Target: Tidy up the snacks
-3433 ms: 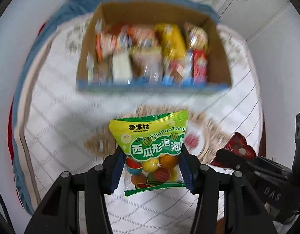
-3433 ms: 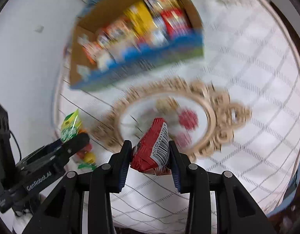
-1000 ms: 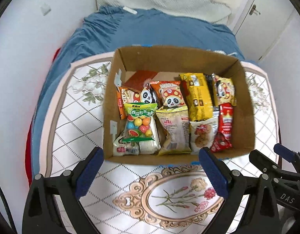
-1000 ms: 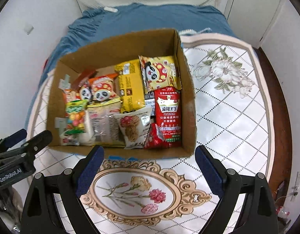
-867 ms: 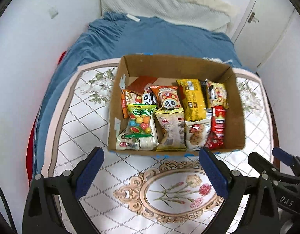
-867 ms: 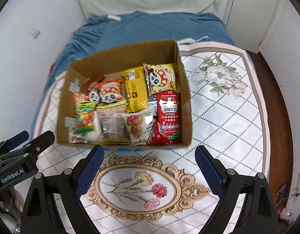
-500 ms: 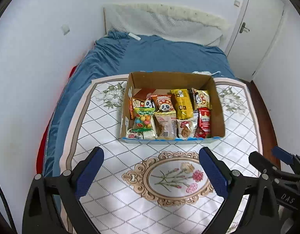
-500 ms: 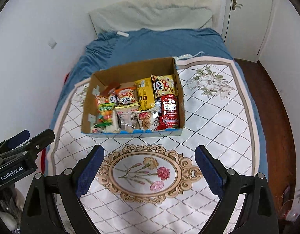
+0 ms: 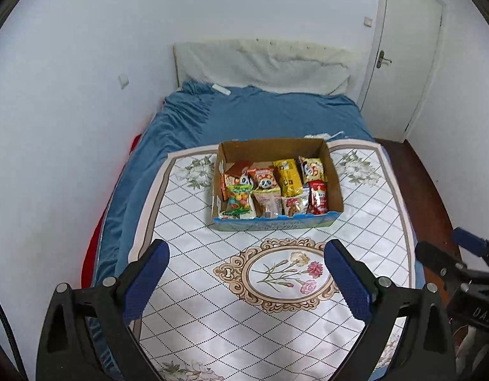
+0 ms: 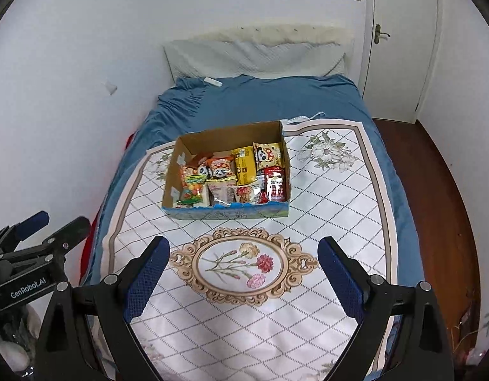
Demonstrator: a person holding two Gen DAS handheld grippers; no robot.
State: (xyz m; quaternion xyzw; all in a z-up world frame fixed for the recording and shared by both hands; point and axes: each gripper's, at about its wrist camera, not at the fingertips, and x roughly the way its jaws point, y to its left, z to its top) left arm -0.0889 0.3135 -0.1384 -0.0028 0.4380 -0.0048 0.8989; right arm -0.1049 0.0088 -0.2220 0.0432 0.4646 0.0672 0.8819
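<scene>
A cardboard box [image 9: 335, 184] [image 10: 171, 177] sits on the patterned cloth in the middle of the bed, packed with several snack packets. Among them are a green candy bag [image 9: 239, 198] [image 10: 193, 187] at the front left and a red packet [image 9: 319, 201] [image 10: 275, 187] at the front right. My left gripper [image 9: 247, 255] hangs well back from the box, open and empty. My right gripper [image 10: 242, 252] is likewise open and empty, far short of the box. Each gripper shows at the edge of the other's view.
A white quilted cloth with a floral medallion [image 9: 285, 273] [image 10: 244, 262] covers the near half of the blue bed [image 9: 260, 114]. White walls close in on the left. A door [image 9: 406, 57] and brown floor [image 10: 434, 190] lie to the right.
Earlier each gripper held a packet, the left the green candy bag and the right the red one; both packets now lie in the box. Both grippers have opened and drawn far back.
</scene>
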